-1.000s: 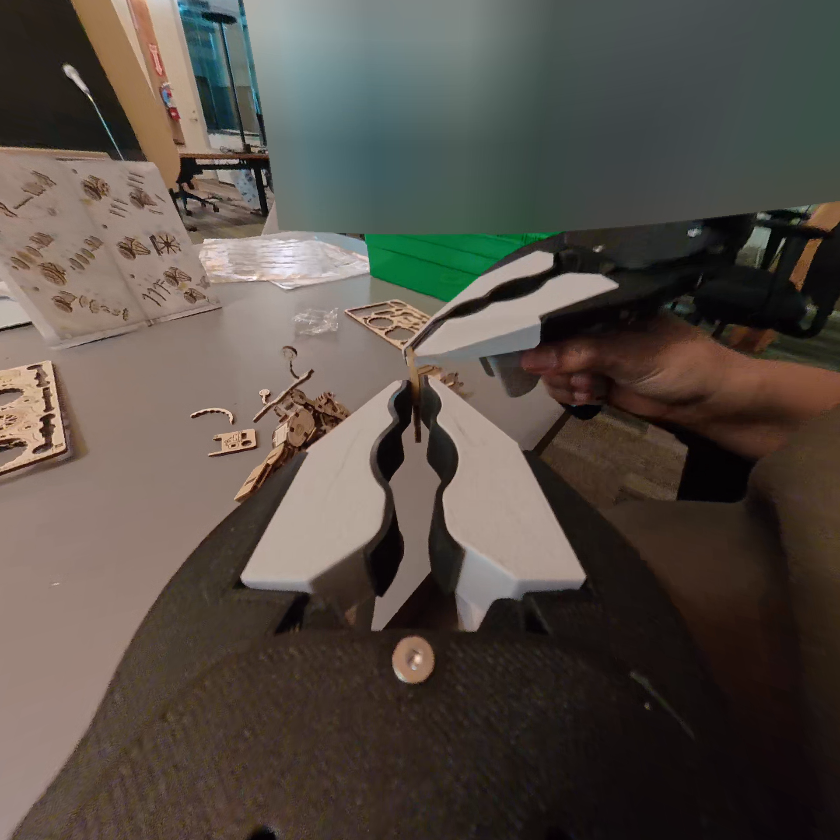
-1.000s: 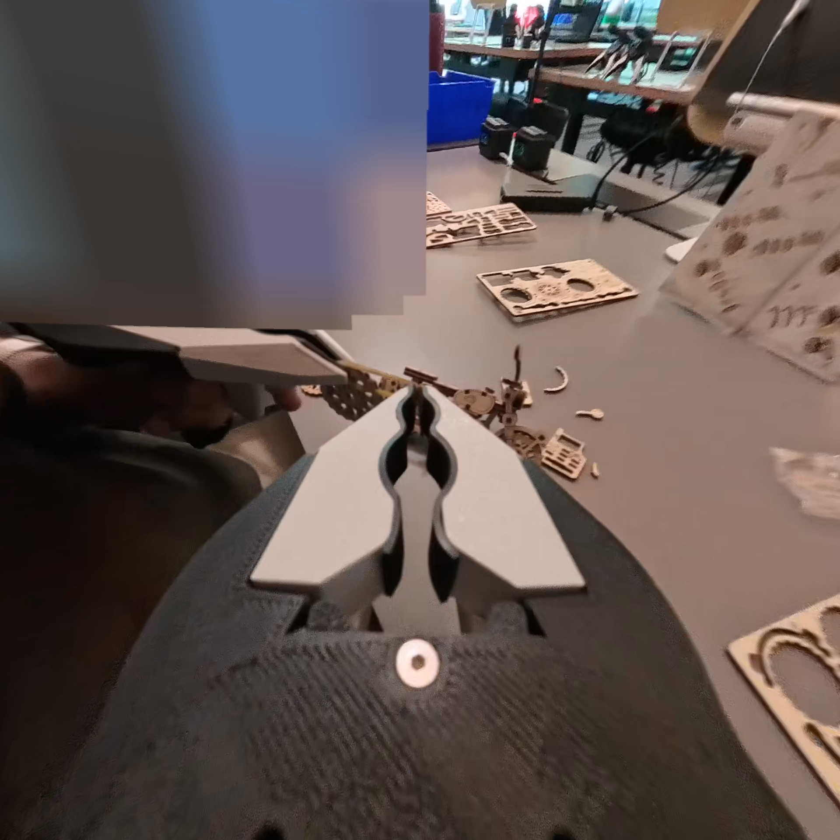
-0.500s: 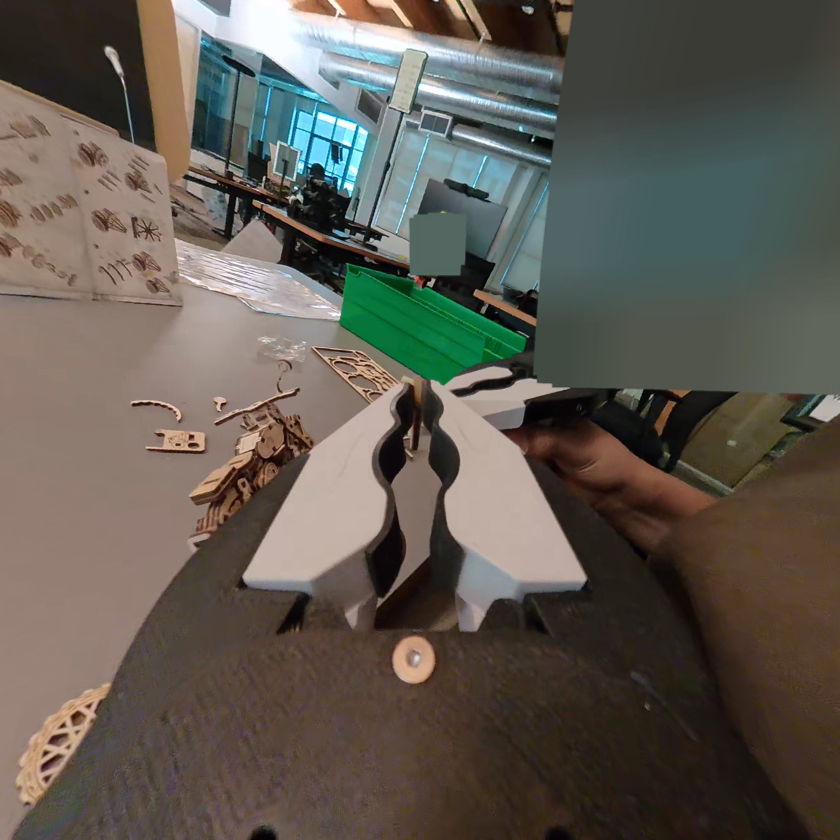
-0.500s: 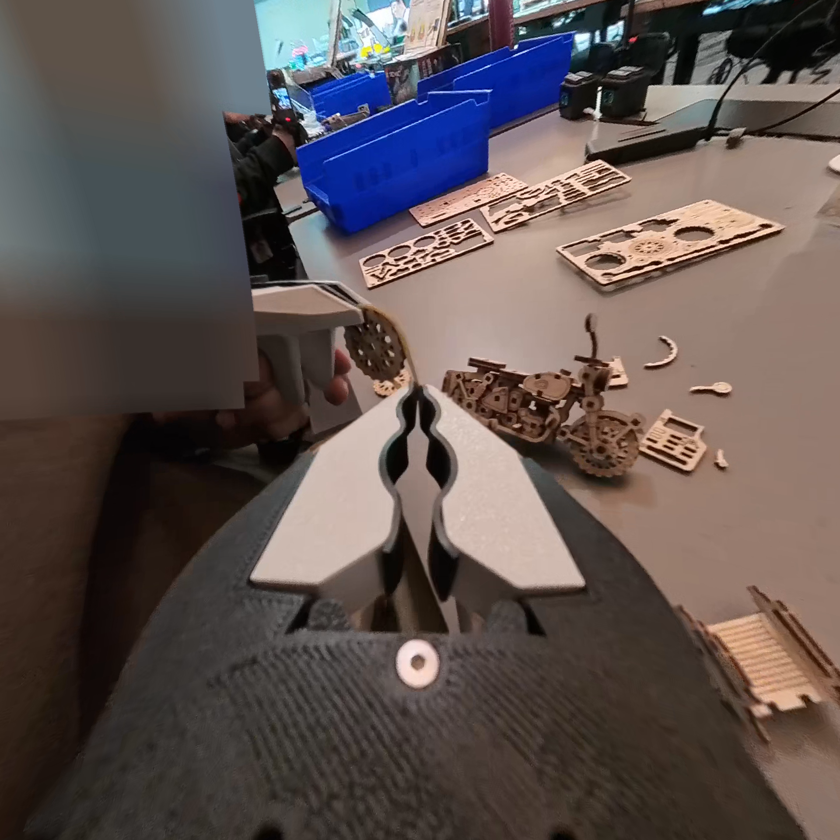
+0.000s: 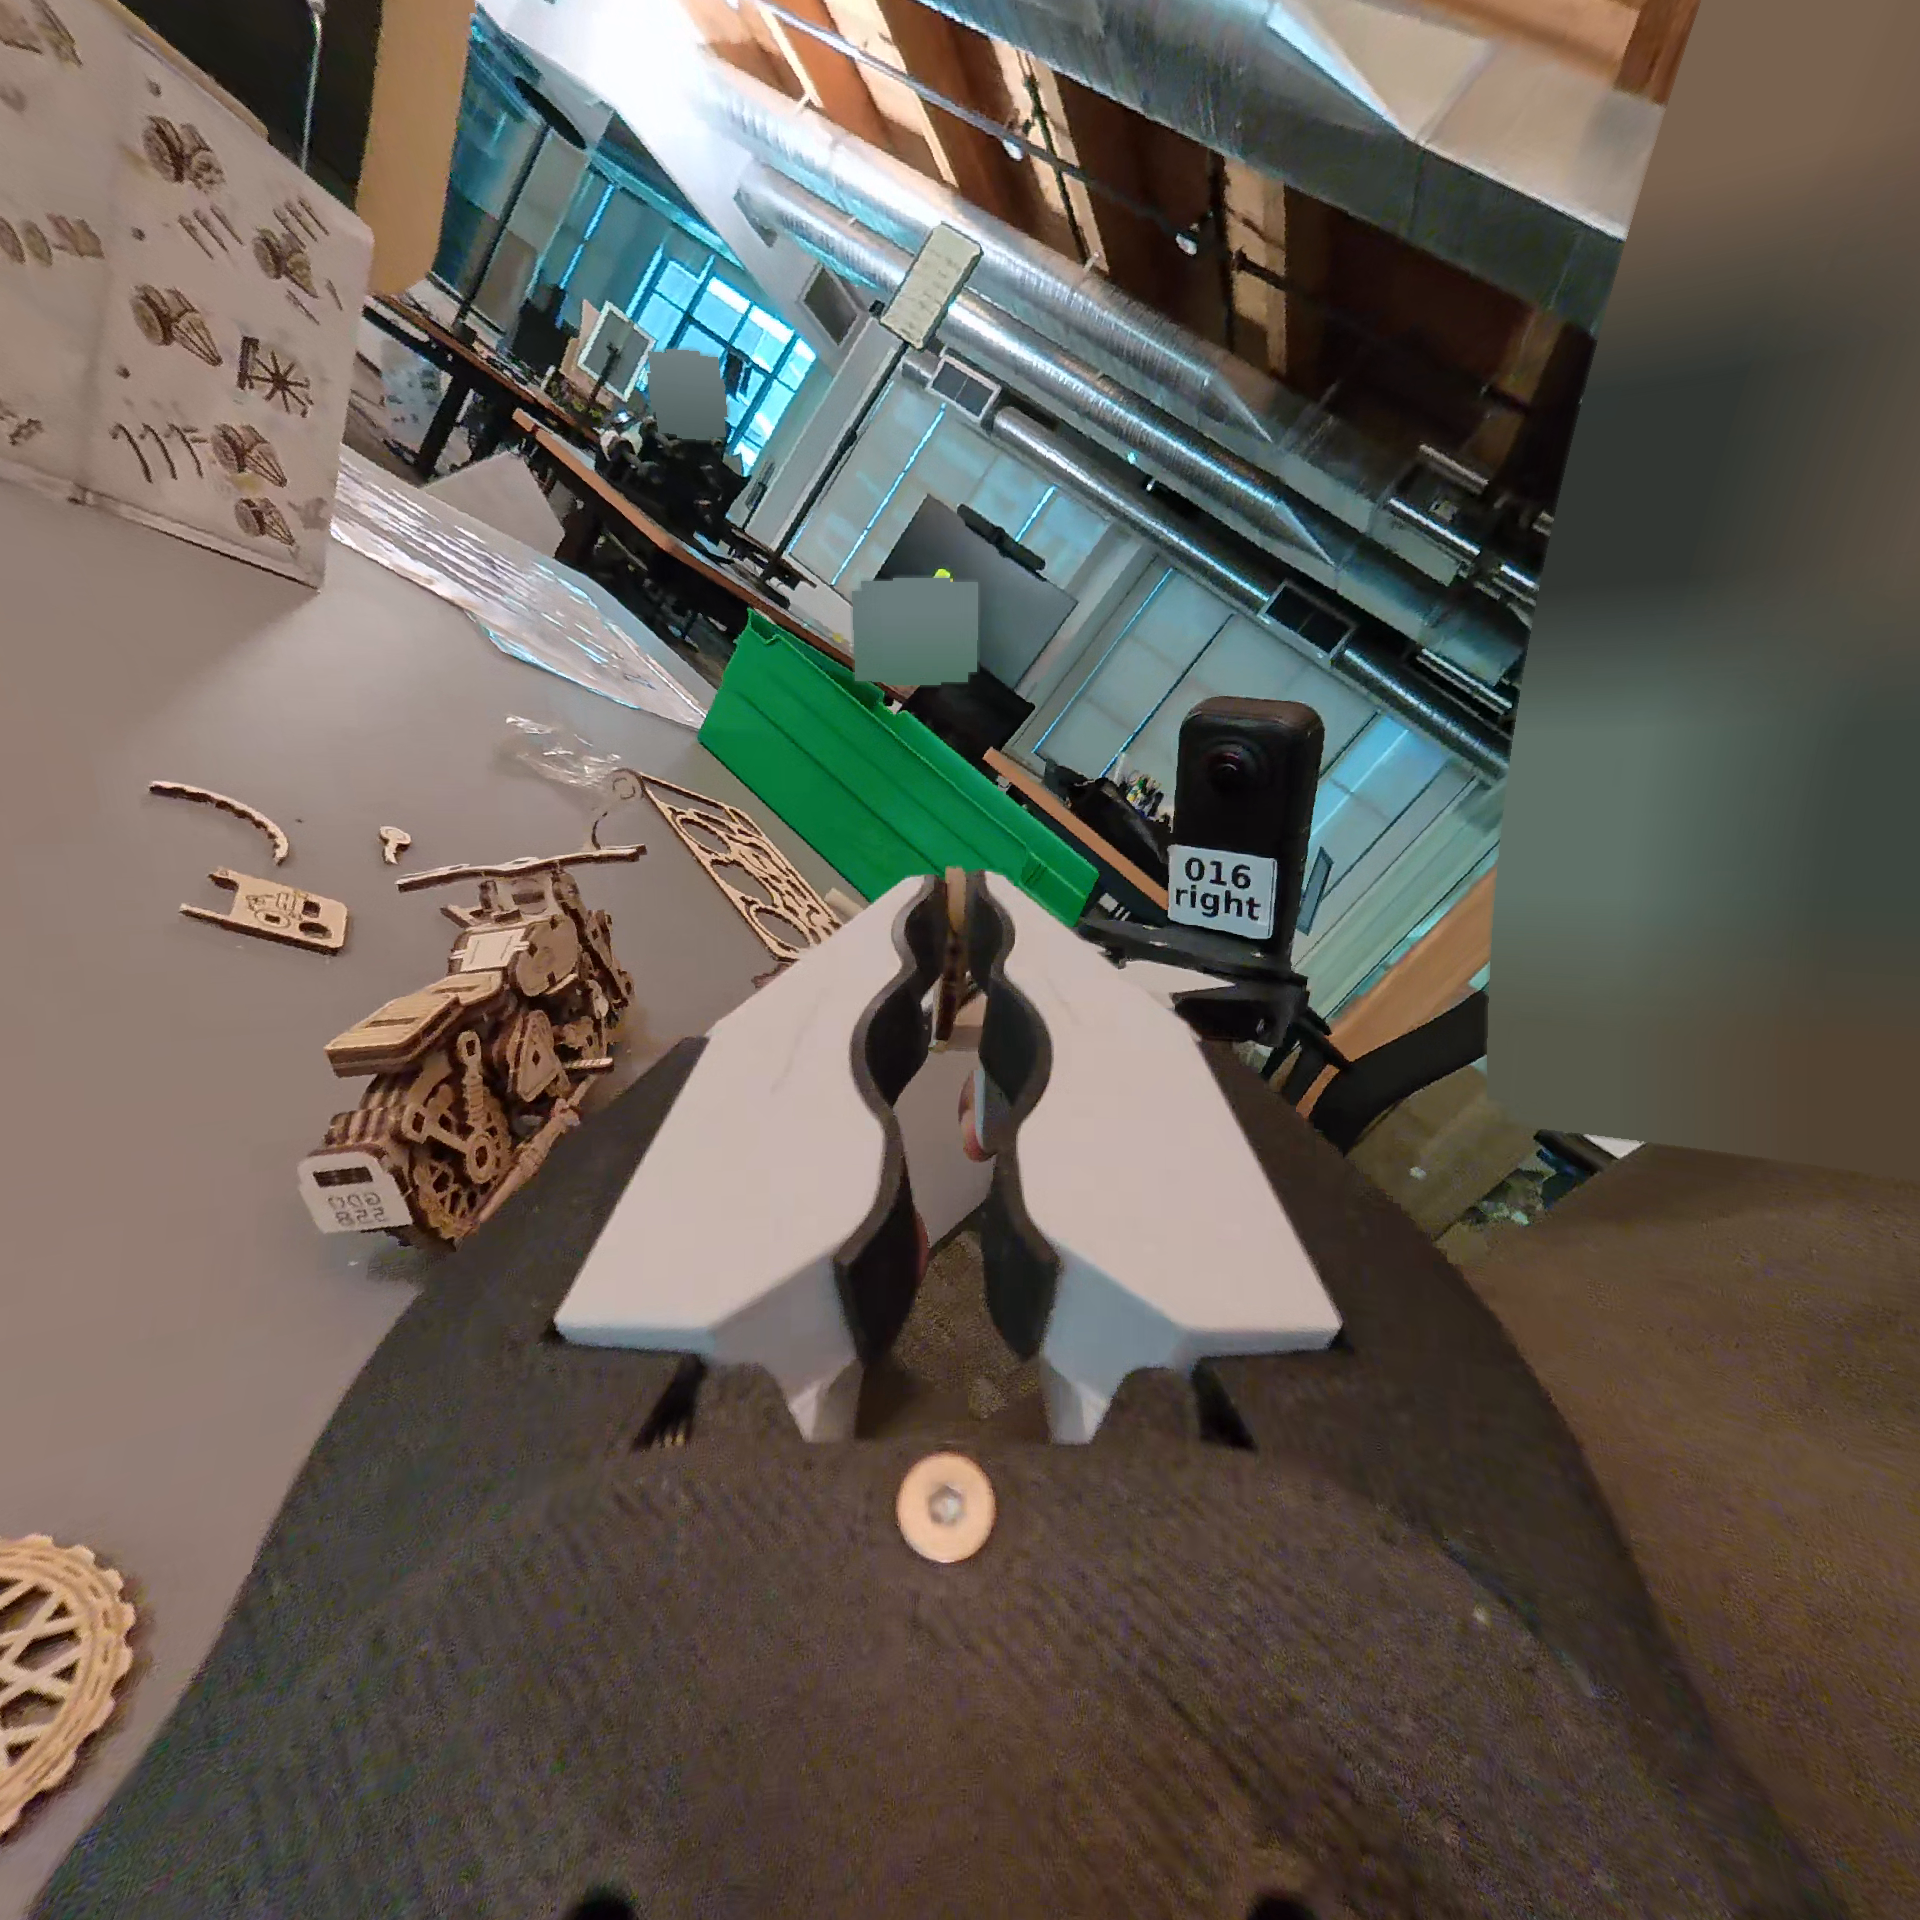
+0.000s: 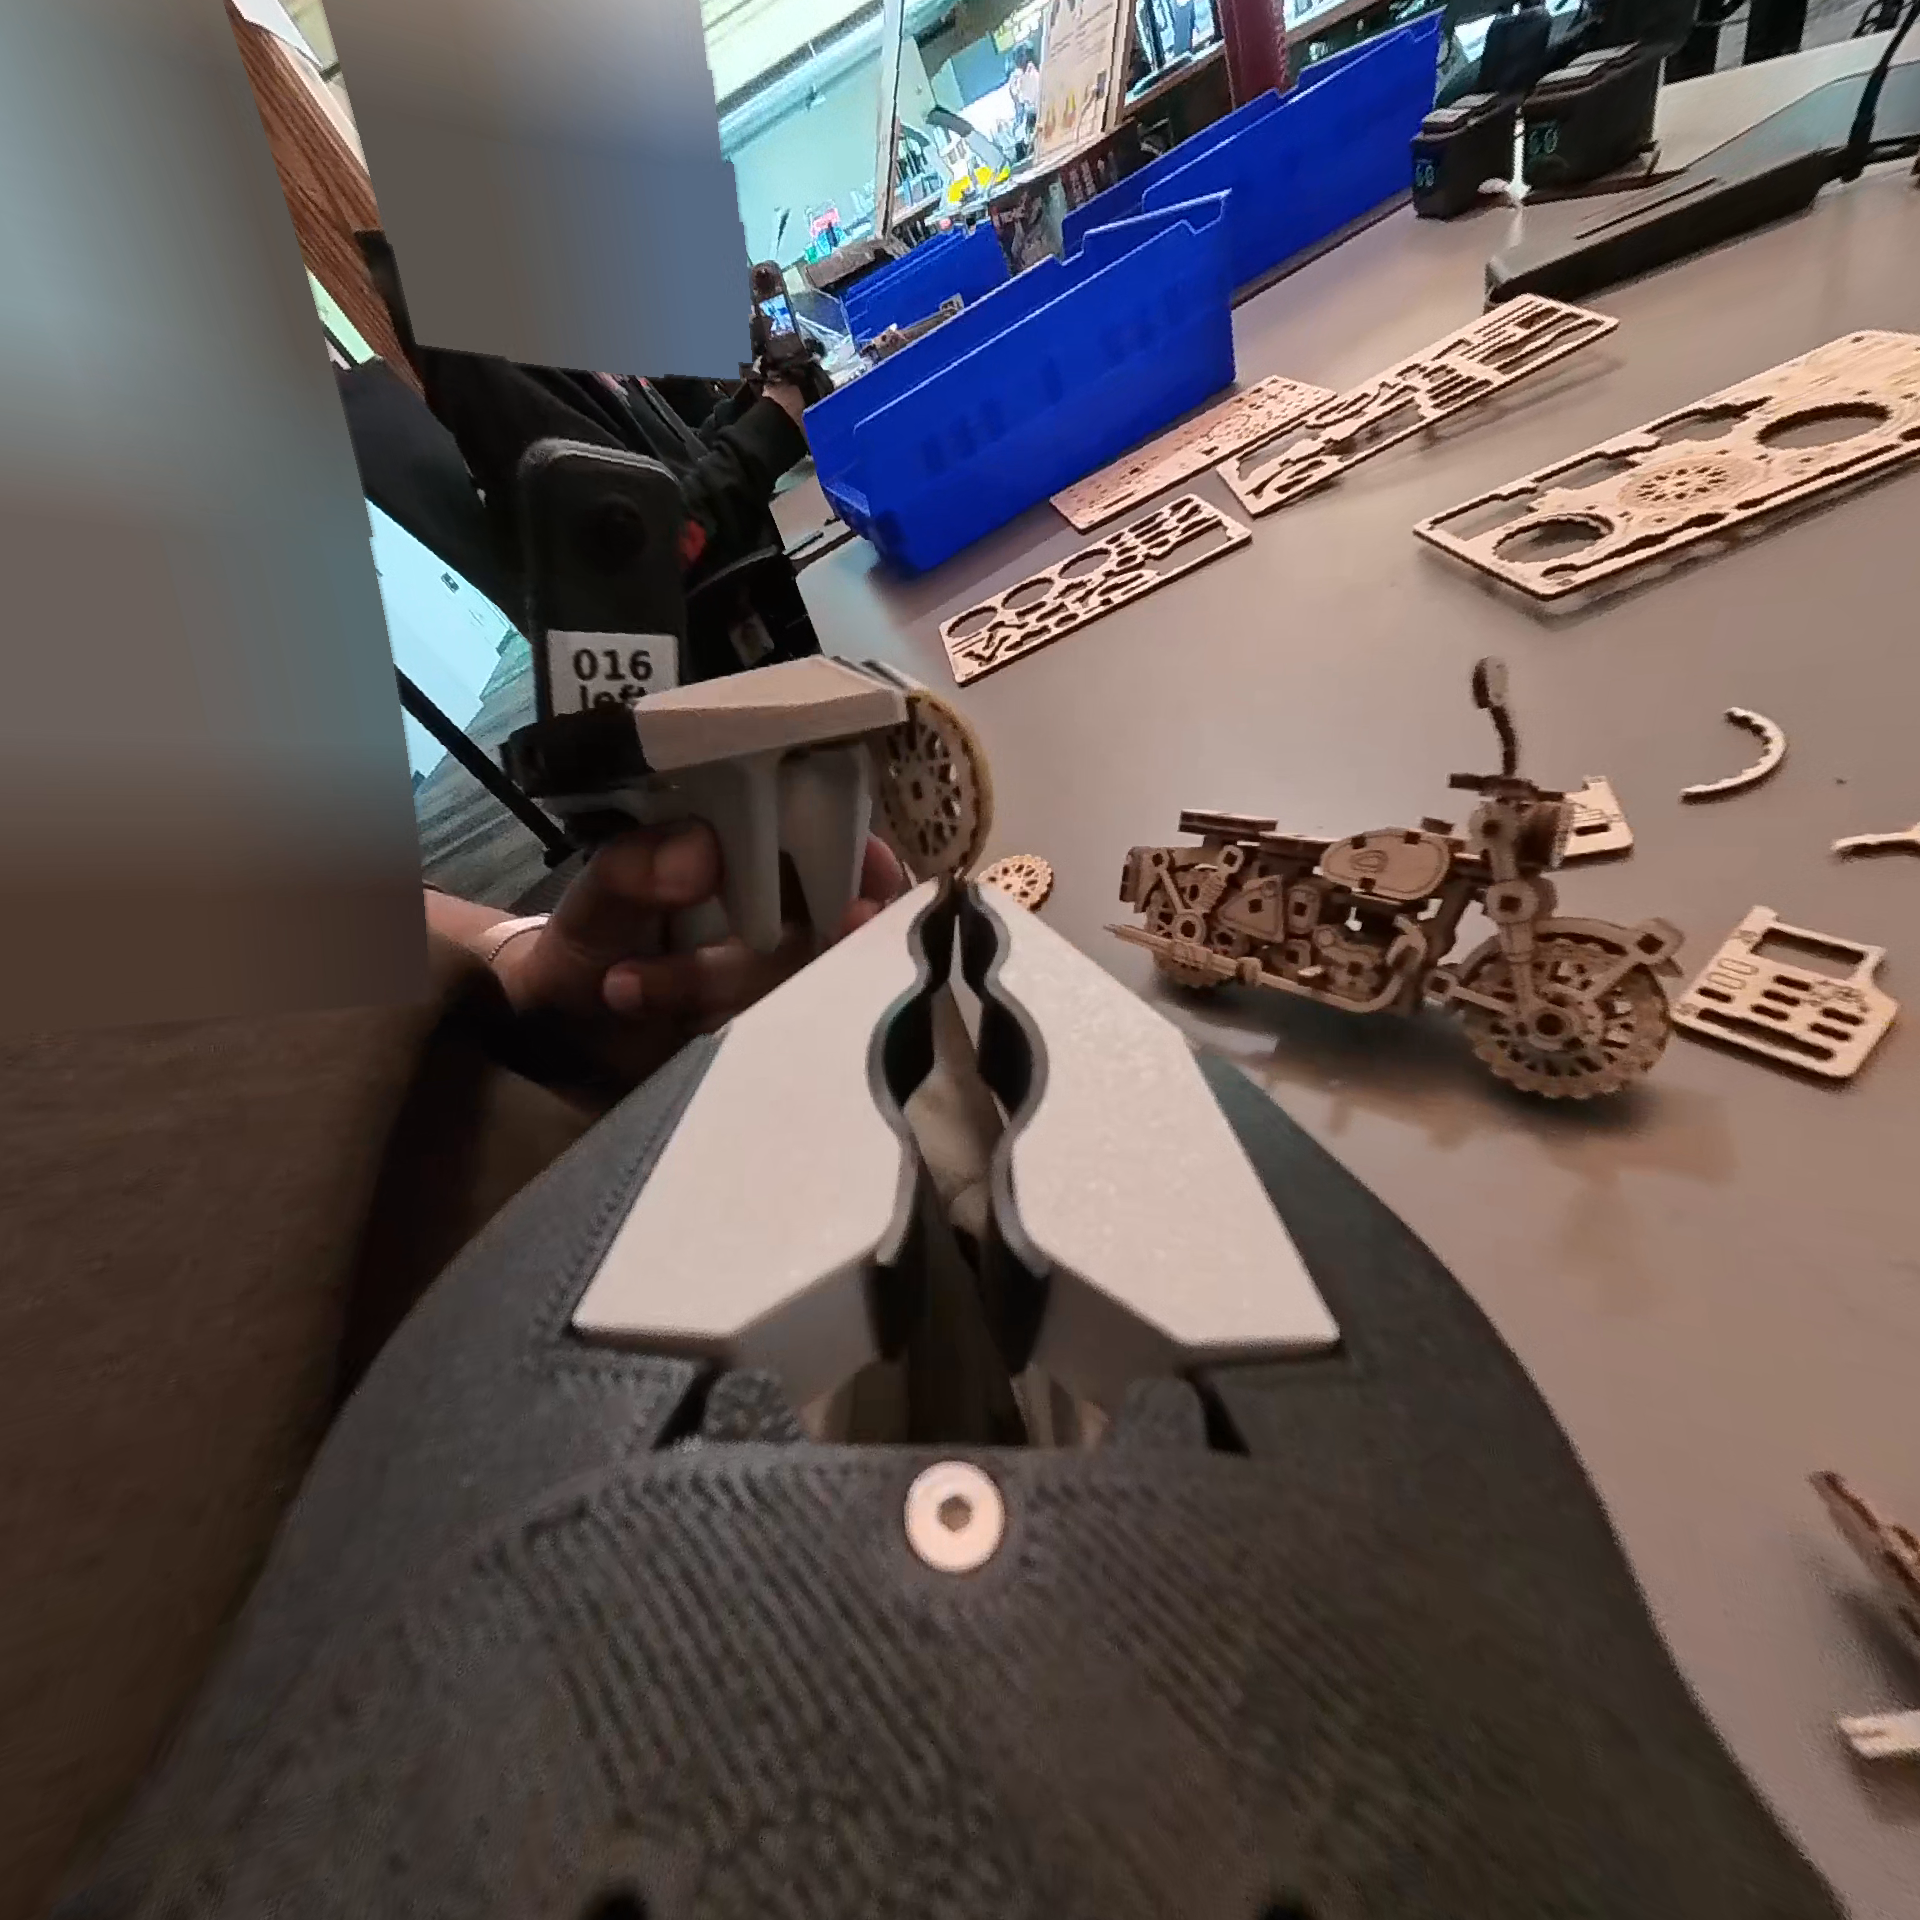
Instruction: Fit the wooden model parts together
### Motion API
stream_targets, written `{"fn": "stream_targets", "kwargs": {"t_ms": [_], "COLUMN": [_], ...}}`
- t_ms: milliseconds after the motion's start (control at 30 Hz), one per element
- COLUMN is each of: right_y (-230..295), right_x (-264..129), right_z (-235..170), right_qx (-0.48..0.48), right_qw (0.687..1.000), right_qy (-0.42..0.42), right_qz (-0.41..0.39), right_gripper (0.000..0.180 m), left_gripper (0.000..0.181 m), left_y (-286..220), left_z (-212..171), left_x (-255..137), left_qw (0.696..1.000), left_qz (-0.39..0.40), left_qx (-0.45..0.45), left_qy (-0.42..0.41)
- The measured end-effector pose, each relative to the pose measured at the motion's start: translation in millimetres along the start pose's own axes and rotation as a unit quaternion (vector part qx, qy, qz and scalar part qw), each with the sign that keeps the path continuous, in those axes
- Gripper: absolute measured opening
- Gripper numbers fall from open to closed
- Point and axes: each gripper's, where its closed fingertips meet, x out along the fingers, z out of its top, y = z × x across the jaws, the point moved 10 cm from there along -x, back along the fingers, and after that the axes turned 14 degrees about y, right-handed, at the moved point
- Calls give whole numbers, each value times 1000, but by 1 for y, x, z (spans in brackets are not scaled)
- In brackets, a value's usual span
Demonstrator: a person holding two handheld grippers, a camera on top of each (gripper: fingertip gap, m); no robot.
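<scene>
Left wrist view: the left gripper (image 5: 954, 883) is clenched on a thin wooden wheel (image 5: 950, 961), seen here edge-on between the fingers (image 5: 790, 1101). The wooden motorcycle model (image 5: 478, 1060) stands on the grey bench (image 5: 156, 1351) to the left and below, well apart from the wheel, with a small flat panel (image 5: 265, 911) and a curved strip (image 5: 223, 814) lying loose beyond it. A green bin (image 5: 883, 800) sits at the bench's far edge.

Right wrist view: the right gripper (image 6: 958, 896) has its fingers pinched nearly together at the tips; something pale shows deeper between them, but whether they grip a part I cannot tell. The left gripper (image 6: 883, 769) holds the spoked wheel (image 6: 928, 777) up in the air, just above the right fingertips. The motorcycle (image 6: 1392, 925) stands upright to the right, beside a small gear (image 6: 1016, 881) and cut-out wooden sheets (image 6: 1091, 592) farther back.

Judged from this, the risk is in the grip: the wheel is thin and held only near its rim, so it could twist or slip when pressed onto the model. The motorcycle stands free on the bench, so a sideways push could tip it or snap a delicate piece
</scene>
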Motion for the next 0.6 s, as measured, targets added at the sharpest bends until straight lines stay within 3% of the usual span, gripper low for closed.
{"fn": "stream_targets", "kwargs": {"t_ms": [600], "right_y": [-5], "right_x": [-2], "right_z": [-3], "right_qx": [64], "right_qw": [987], "right_qy": [-89], "right_qz": [116], "right_gripper": [1], "left_gripper": [3], "left_y": [3], "left_z": [1], "left_x": [-1], "left_qw": [992], "left_qz": [-82], "left_qx": [-83], "left_qy": [-39]}}
